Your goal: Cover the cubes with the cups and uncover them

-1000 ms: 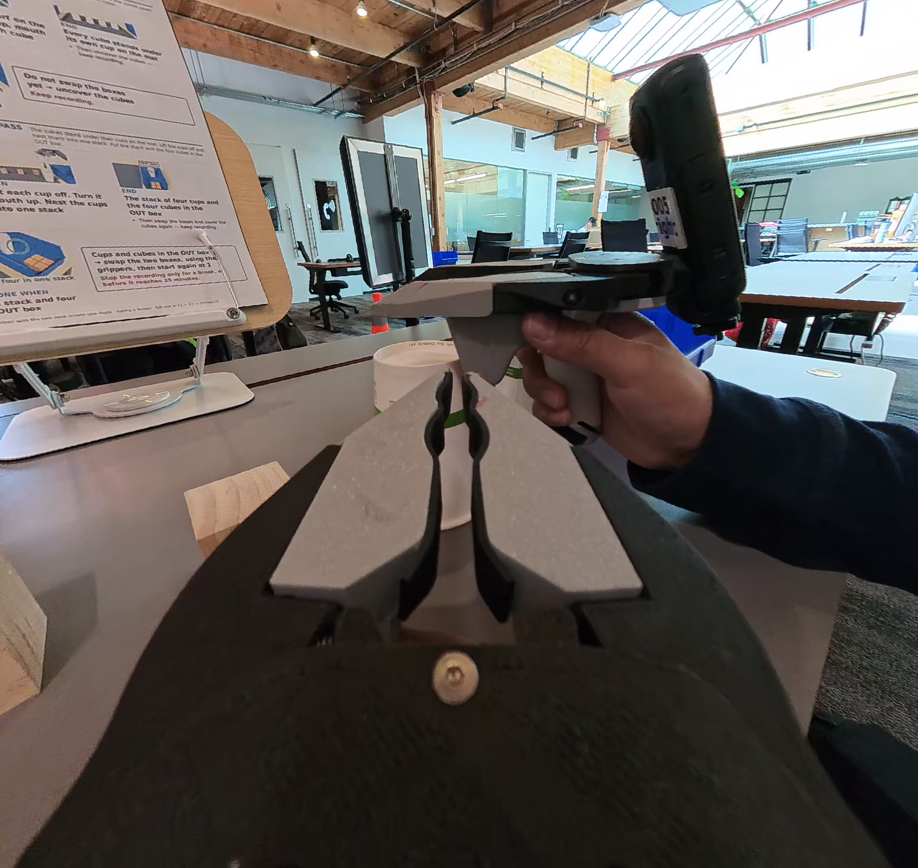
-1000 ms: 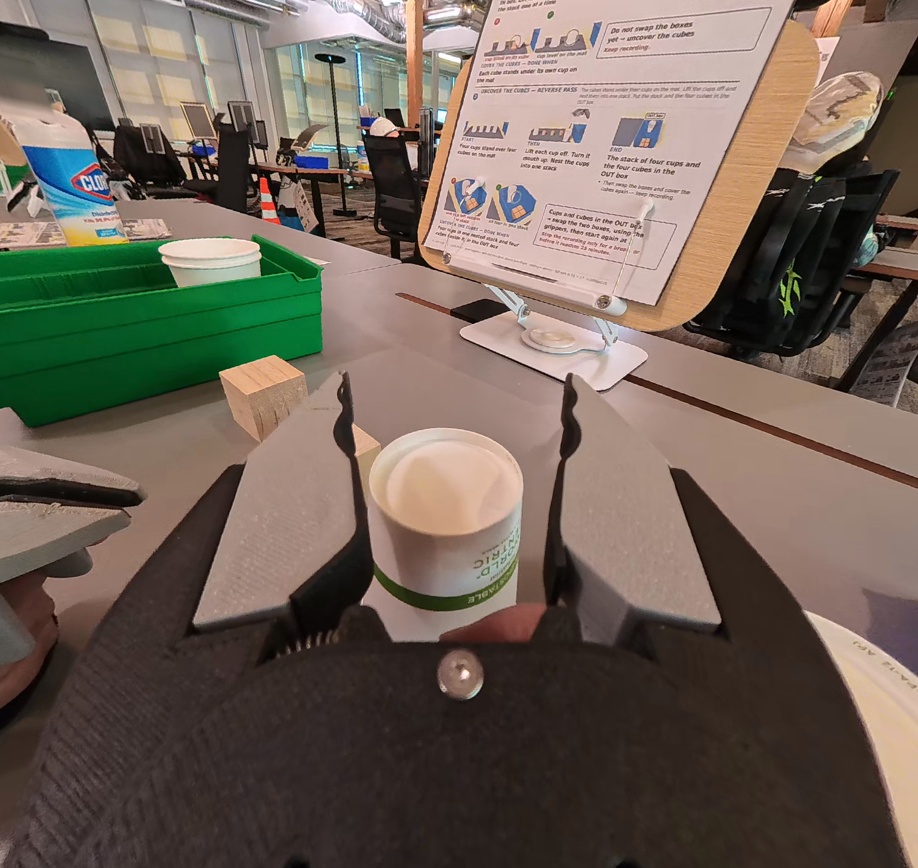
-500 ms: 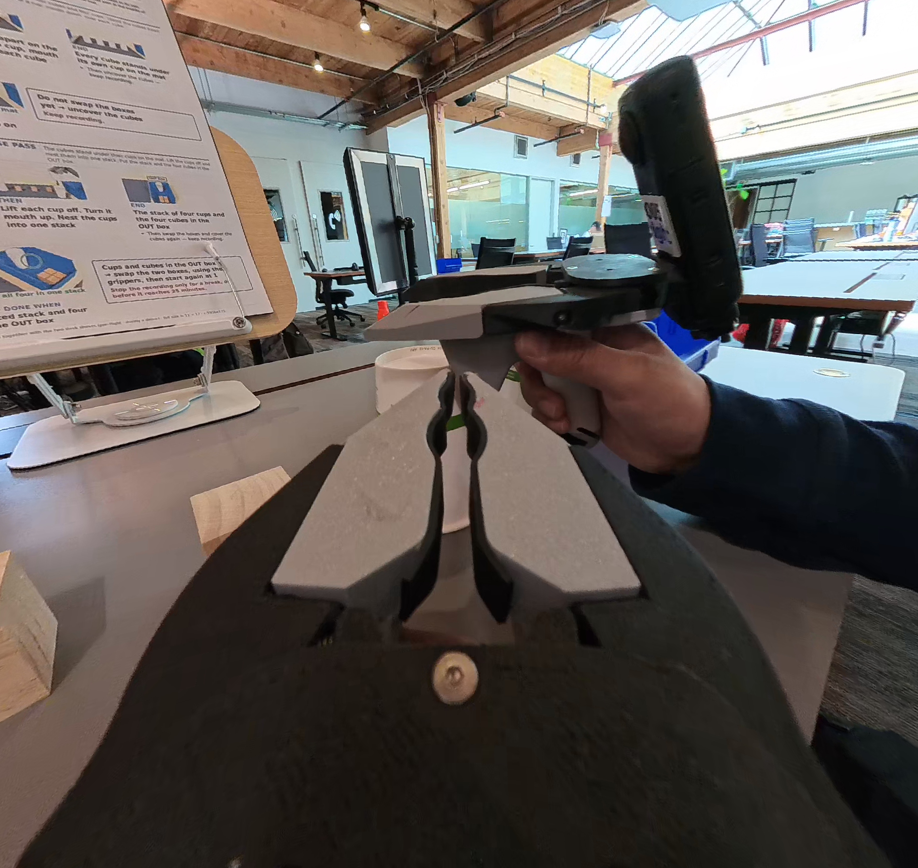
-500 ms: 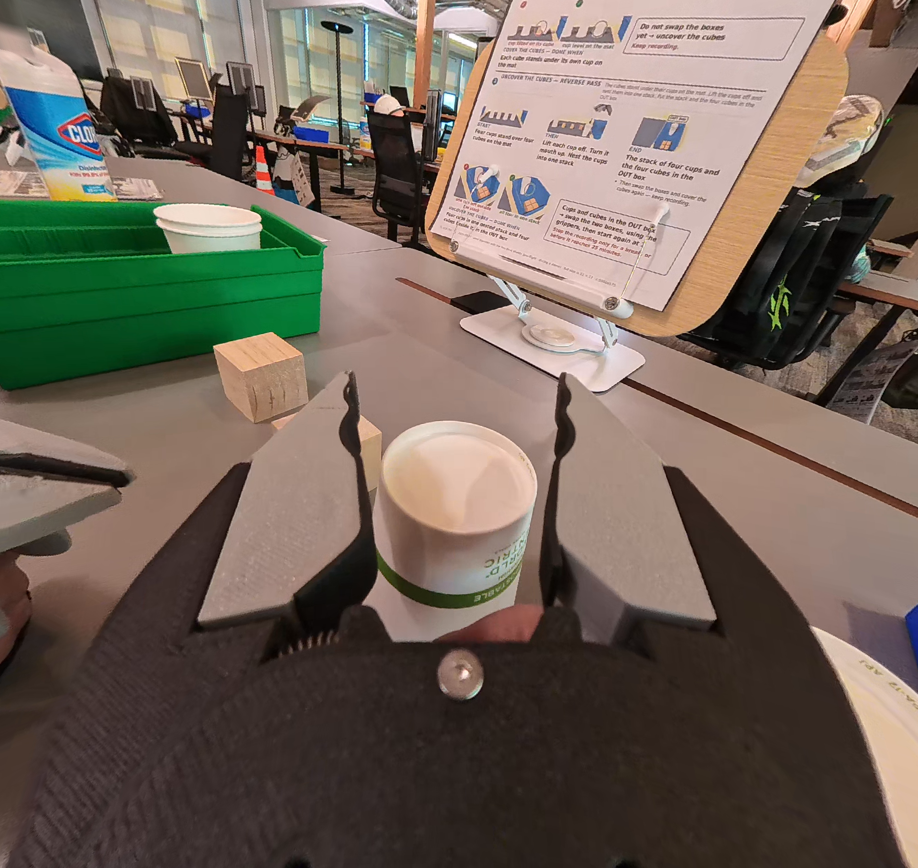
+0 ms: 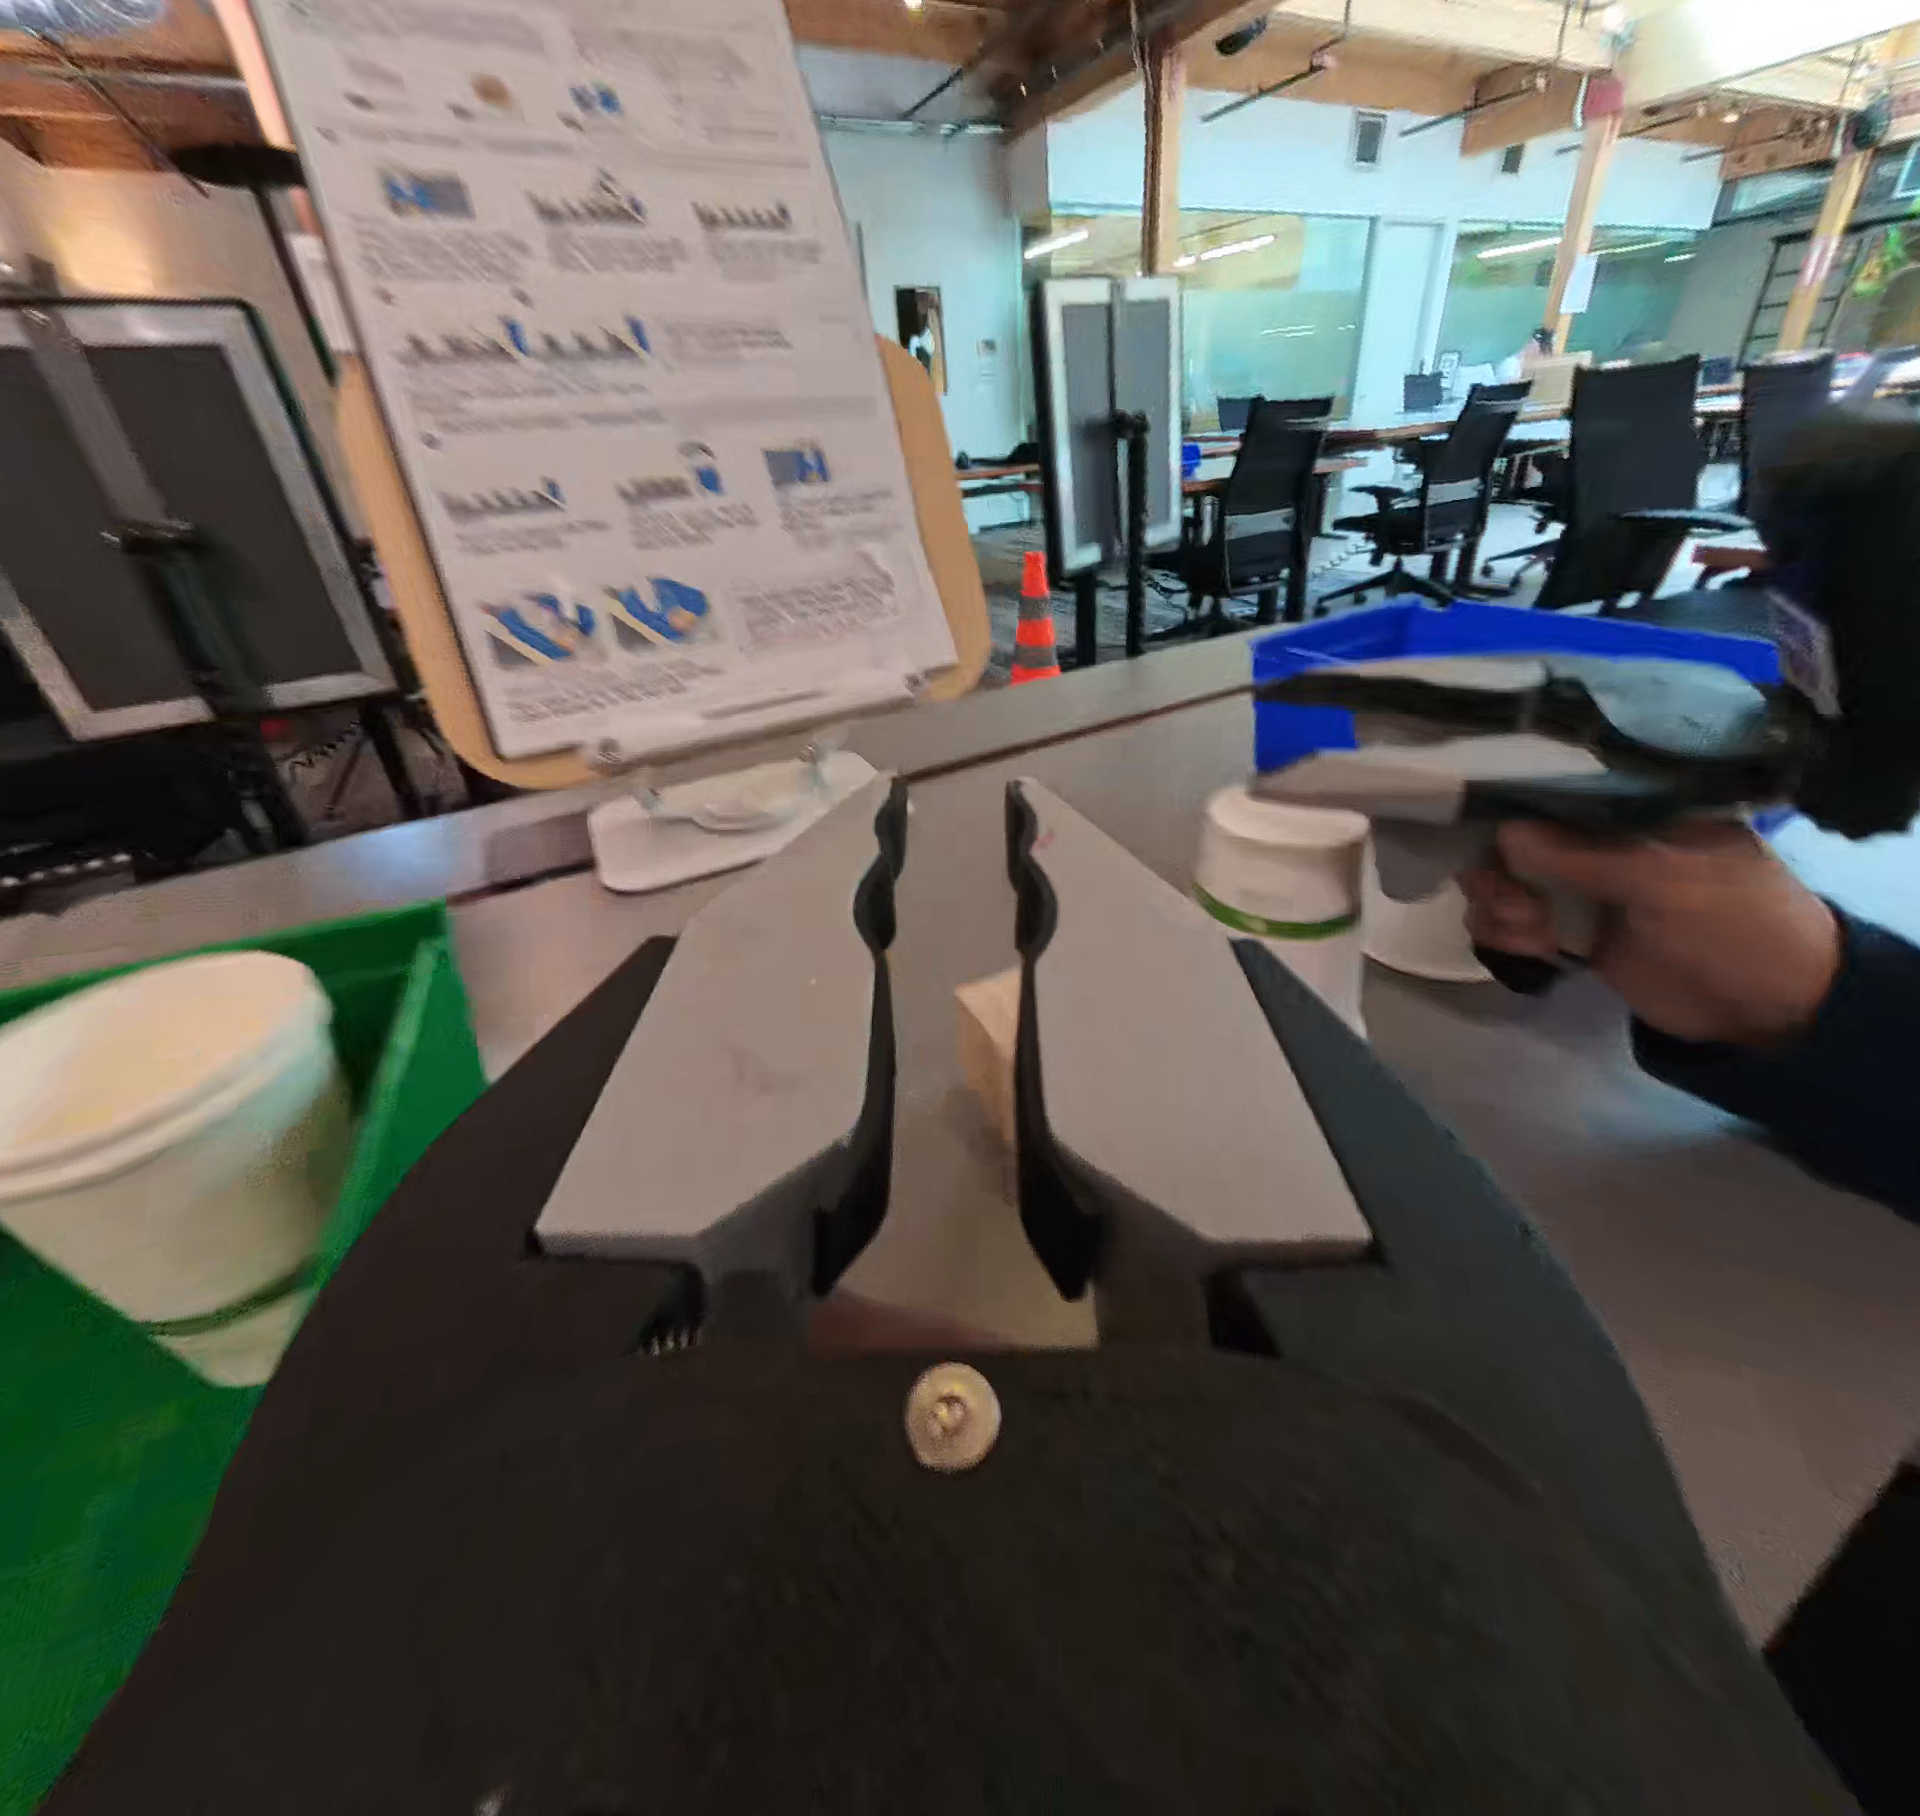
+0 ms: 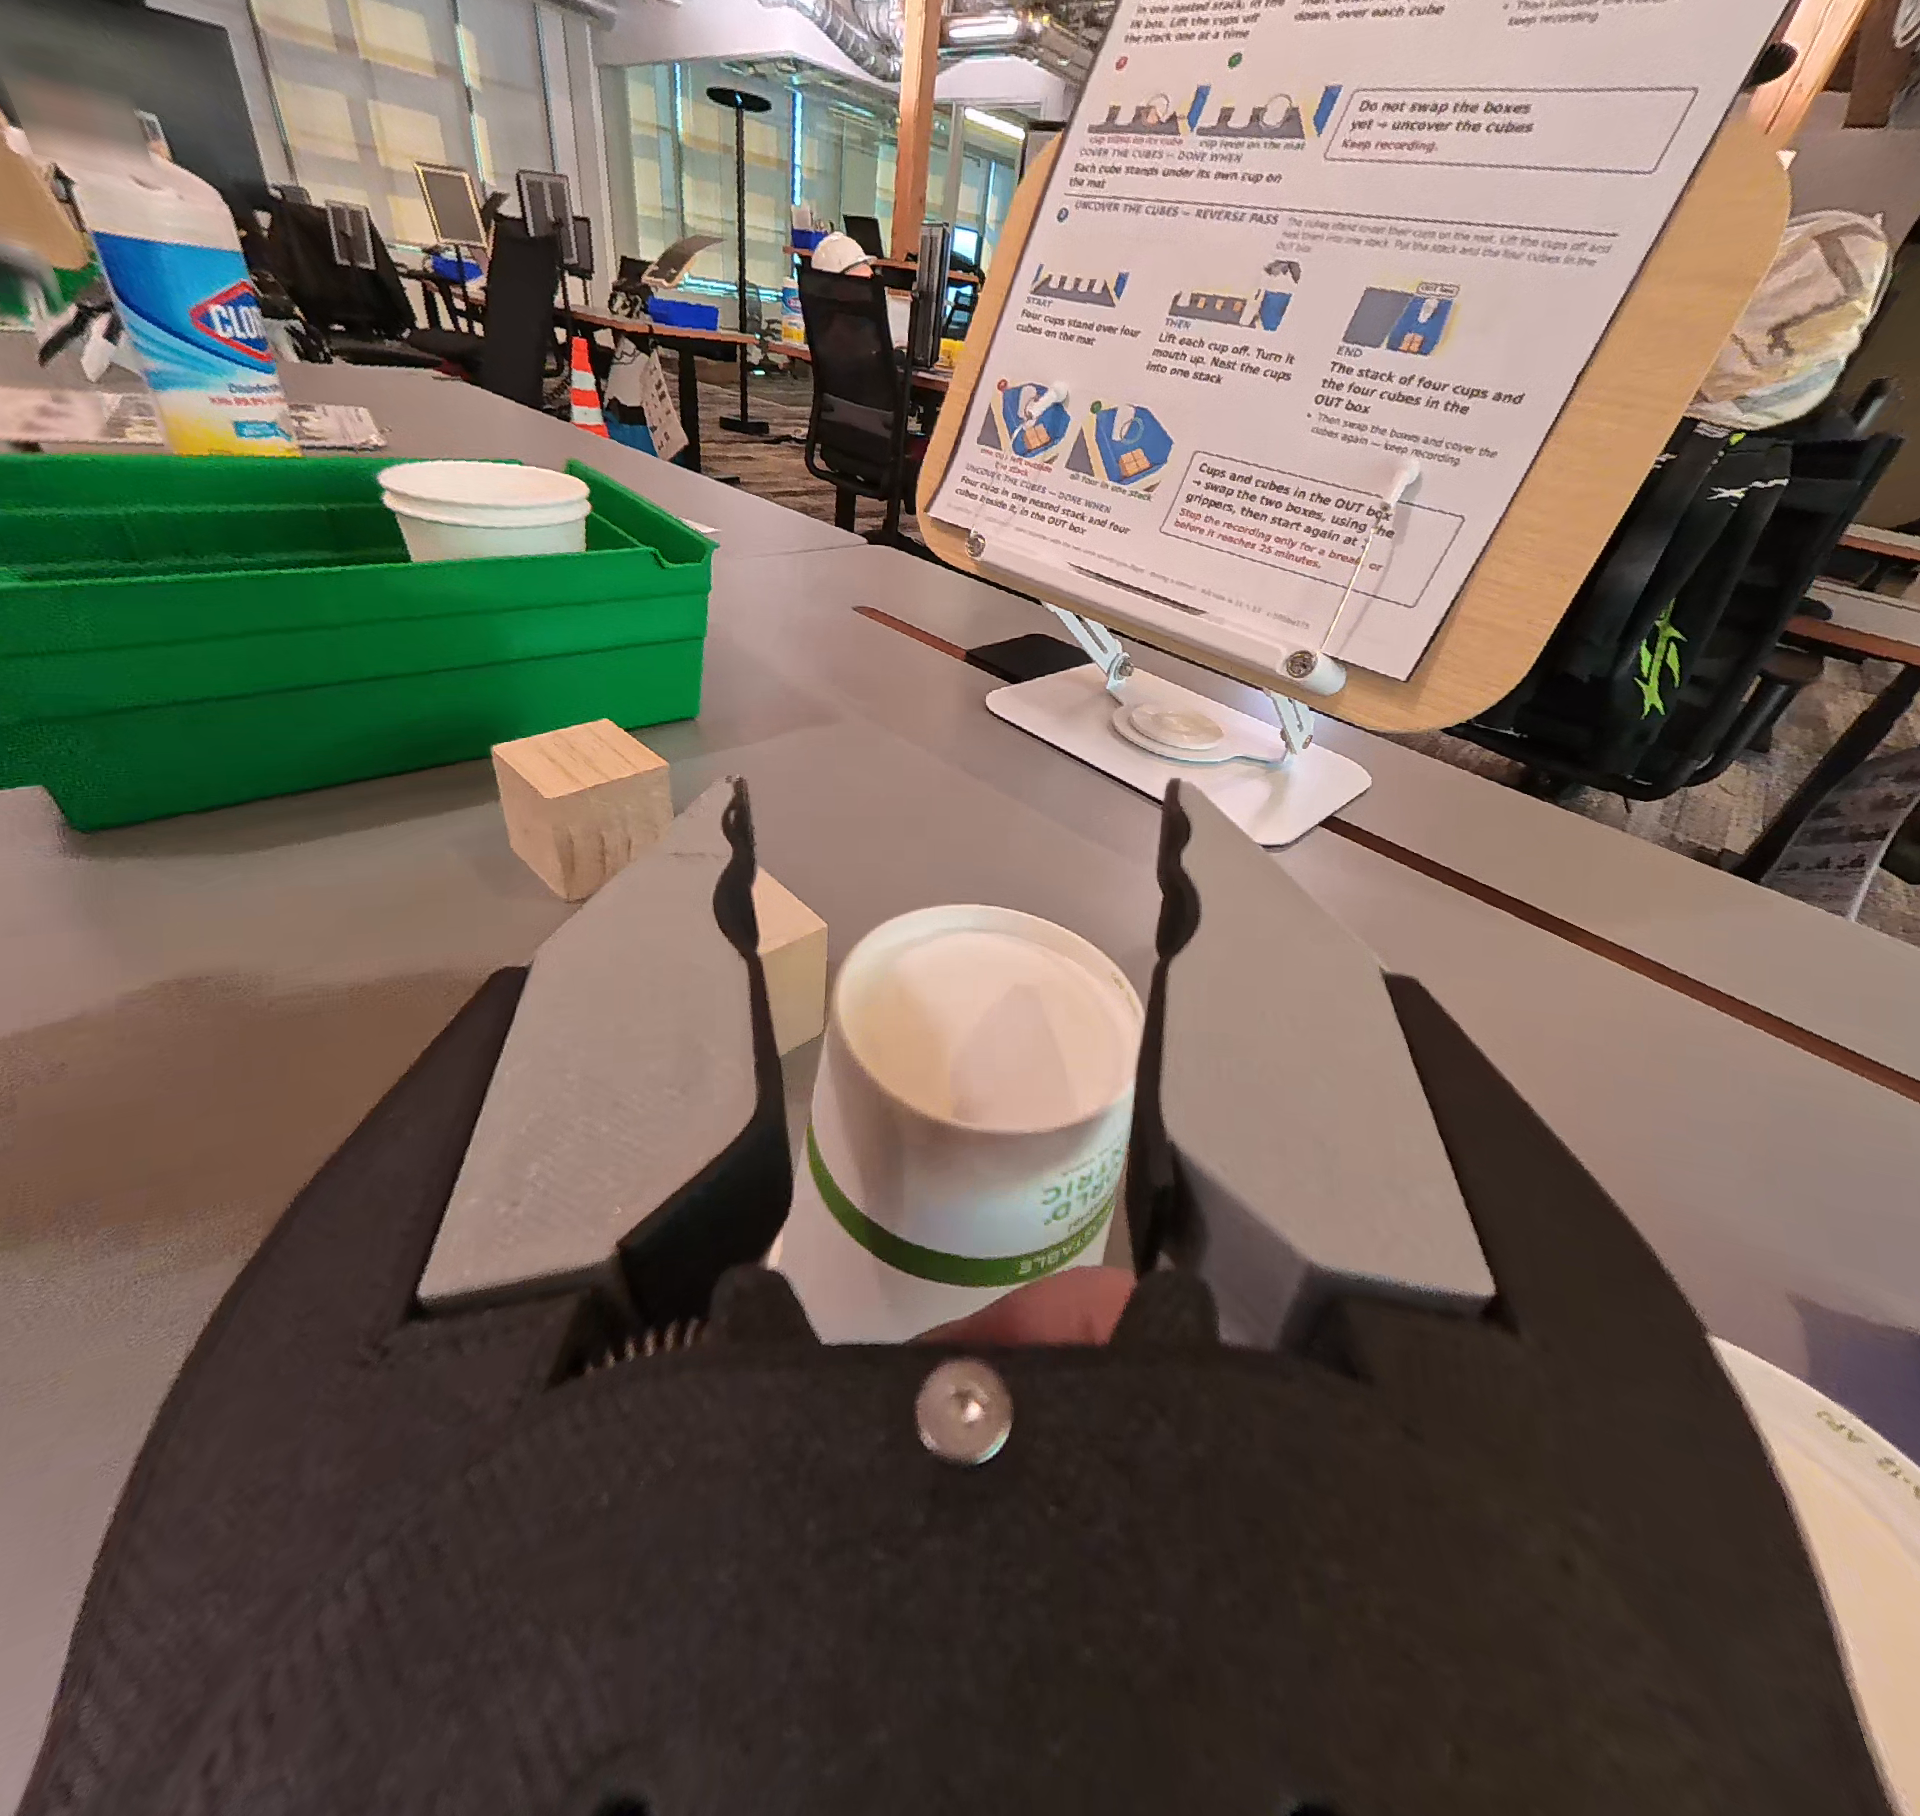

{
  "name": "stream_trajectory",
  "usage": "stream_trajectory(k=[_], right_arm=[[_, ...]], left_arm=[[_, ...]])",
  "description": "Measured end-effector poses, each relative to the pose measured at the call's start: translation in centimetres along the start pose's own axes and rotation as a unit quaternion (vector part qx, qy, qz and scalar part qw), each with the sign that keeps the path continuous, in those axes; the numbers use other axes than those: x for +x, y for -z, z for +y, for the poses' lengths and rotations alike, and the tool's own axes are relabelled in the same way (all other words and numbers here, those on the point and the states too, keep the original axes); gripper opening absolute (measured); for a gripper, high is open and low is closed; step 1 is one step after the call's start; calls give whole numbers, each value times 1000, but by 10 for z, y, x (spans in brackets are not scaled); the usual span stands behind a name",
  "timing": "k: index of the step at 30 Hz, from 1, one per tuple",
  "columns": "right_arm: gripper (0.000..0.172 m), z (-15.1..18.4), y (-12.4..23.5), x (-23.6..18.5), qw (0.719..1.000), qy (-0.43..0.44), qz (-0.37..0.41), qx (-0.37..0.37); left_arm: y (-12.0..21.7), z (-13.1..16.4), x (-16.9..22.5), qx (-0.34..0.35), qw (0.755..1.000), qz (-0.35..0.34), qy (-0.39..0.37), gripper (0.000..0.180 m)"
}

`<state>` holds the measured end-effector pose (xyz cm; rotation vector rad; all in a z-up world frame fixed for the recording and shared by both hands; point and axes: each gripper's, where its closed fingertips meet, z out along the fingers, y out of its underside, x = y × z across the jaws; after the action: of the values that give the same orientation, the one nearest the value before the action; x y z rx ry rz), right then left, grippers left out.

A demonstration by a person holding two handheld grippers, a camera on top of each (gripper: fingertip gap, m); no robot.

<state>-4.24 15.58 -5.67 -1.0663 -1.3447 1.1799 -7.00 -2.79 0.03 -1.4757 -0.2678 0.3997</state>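
Right wrist view: right gripper (image 6: 951, 810) clamps an upturned white cup (image 6: 971, 1091) above the grey table (image 6: 260, 935) (two wooden cubes (image 6: 582, 805) just beside); left gripper (image 5: 956, 810) hangs slightly parted, bare.

printed instruction sheet (image 6: 1340, 291), labelled bottle (image 6: 182, 312), lettered cup (image 6: 977, 1122)

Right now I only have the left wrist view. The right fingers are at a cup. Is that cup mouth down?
Observer: Yes. The cup stands base up between the fingers of the right gripper. I can't tell whether they press on it.
Operator: I see part of one cube. Any more?
Observer: Two are bare: a near cube beside the cup, partly behind a finger, and a far cube by the green bin.
Operator: What's in that bin?
Observer: Two nested cups, mouth up.
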Motion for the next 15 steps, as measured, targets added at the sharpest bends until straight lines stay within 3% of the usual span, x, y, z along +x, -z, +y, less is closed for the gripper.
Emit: stream_trajectory(k=[2,4,9,12,15], right_arm=[[75,-1,0,-2,1000,2,-3,0],[75,0,0,-4,1000,4,-6,-2],[74,1,-1,-5,1000,14,-5,-5],[74,2,-1,-3,1000,17,-1,-5],[74,2,-1,-1,1000,12,0,-5]], left_arm=[[0,-22,-48,-31,999,-35,-25,16],[-8,-19,-101,-99,990,-83,-59,20],[-25,52,-159,-304,950,-54,-52,31],[-28,67,-183,-324,939,-78,-89,26],[-30,79,-192,-339,935,-79,-66,26]])
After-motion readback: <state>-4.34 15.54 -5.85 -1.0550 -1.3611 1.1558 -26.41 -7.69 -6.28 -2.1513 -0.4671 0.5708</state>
